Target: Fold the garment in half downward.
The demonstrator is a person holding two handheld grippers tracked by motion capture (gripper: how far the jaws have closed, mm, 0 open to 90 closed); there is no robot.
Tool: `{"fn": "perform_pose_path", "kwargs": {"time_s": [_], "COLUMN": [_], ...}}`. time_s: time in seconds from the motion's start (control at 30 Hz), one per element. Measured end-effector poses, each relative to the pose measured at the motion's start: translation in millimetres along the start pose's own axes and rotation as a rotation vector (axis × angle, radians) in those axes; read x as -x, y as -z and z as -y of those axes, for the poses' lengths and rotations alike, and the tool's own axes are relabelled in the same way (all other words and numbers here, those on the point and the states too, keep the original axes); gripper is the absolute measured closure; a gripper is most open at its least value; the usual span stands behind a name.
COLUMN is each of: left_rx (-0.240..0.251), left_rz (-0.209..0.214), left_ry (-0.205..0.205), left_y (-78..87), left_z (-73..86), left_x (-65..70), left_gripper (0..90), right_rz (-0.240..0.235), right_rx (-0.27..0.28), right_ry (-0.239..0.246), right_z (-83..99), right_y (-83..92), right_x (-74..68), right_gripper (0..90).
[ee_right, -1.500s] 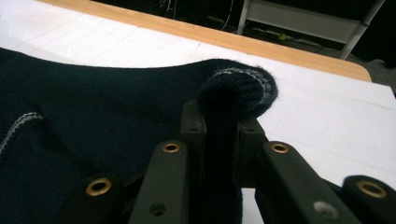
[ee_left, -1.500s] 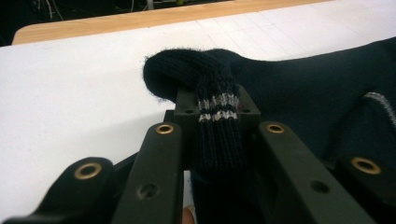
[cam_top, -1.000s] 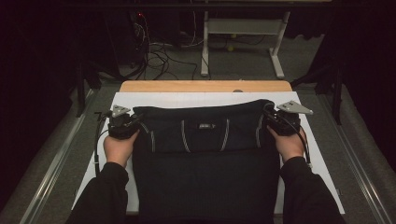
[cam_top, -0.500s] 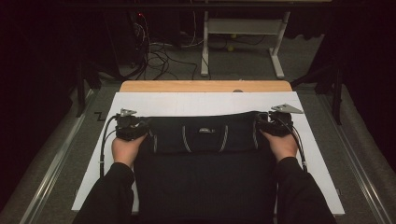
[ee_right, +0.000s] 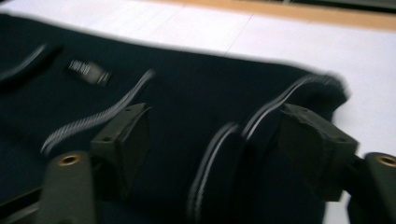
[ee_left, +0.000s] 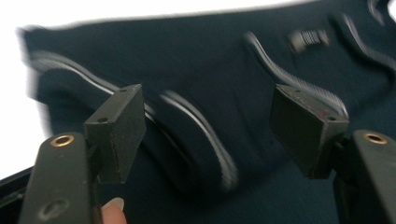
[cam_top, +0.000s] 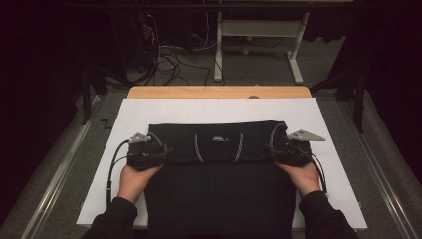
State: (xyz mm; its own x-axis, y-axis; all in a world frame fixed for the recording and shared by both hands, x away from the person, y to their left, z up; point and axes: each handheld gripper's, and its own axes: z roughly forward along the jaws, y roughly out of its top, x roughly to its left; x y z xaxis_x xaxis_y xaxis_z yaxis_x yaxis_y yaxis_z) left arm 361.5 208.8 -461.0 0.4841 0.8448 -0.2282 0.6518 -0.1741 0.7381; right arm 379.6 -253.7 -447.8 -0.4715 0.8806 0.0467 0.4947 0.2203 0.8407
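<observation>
On the white board that covers the table lies a dark garment with pale piping, folded so that its upper band runs across the board's width, and we see both grippers stationed at the two ends of that band. Our left gripper sits at the garment's left edge, and in the left gripper view its jaws stand wide apart with nothing between them; the blurred dark fabric with its curved pale stripes lies beyond and beneath the pads, and we cannot tell whether they touch it. Our right gripper sits at the garment's right edge, and in the right gripper view its jaws are likewise spread wide, holding nothing, with a striped fold of the garment lying in the gap below them. The left hand and the right hand each wrap the gripper body from behind, forearms in dark sleeves reaching in from the near side of the board, roughly parallel and set just outside the garment's sides. A small label shows at the middle of the folded band, between the two grippers.
</observation>
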Motion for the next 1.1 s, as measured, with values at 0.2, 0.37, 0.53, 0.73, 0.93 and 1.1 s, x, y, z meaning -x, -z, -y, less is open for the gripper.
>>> {"fn": "perform_pose_path", "kwargs": {"time_s": [0.2, 0.37, 0.53, 0.73, 0.93, 1.1], "left_rx": [-0.071, -0.056, -0.033, 0.056, 0.086, 0.083], "left_rz": [-0.029, -0.023, -0.037, -0.017, 0.003, 0.018], "left_ry": [-0.041, -0.029, -0.031, -0.042, -0.044, -0.063], "left_y": [-10.8, -9.8, -9.8, 9.4, 22.4, 30.7], "left_z": [11.8, 16.9, 18.4, 22.4, 29.2, 32.8], "left_x": [4.0, 1.6, 4.2, 14.6, 19.1, 23.7], "left_gripper": [43.4, 61.1, 71.1, 72.1, 72.0, 72.0], "right_rz": [-0.001, -0.007, -0.012, -0.008, -0.017, -0.043], "right_rx": [-0.143, -0.169, -0.15, -0.045, -0.001, -0.001], "right_ry": [0.024, 0.023, 0.054, 0.067, 0.08, 0.099], "right_z": [15.6, 24.9, 28.5, 25.7, 33.4, 38.9], "right_y": [-6.9, -8.1, -4.7, 11.2, 29.1, 39.6], "right_x": [-4.0, 0.0, -2.4, -8.7, -13.1, -14.9], "right_gripper": [37.1, 54.8, 73.3, 74.7, 74.6, 74.5]}}
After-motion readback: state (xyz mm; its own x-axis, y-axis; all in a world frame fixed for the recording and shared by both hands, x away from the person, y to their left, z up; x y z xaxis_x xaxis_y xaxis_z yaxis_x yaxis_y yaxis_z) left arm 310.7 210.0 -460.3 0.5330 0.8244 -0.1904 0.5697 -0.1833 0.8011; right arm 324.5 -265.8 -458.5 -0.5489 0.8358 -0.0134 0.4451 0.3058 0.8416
